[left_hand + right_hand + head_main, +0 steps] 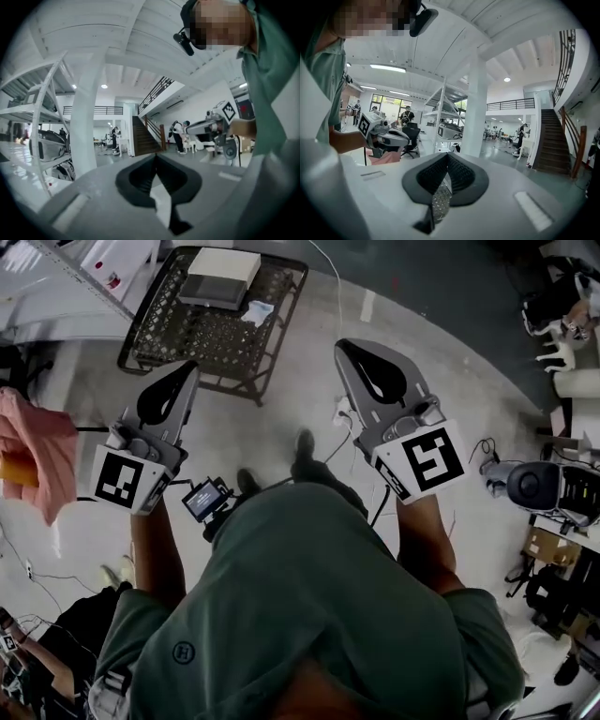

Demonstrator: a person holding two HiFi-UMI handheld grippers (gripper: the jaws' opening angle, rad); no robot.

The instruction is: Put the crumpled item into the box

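A pale box (pixel 221 276), a crumpled item (pixel 257 310) just beside it, was pictured on a black mesh worktop (pixel 164 334); the left gripper (pixel 190 369) and right gripper (pixel 343 346) fingers were pressed together, empty.

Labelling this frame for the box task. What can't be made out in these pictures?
- Box, head view: too small to tell whether it is open.
- Crumpled item, head view: too small to tell what it is.
- Pink cloth, head view: cut off by the left edge.
- Mesh table: in neither gripper view; both look across the hall.
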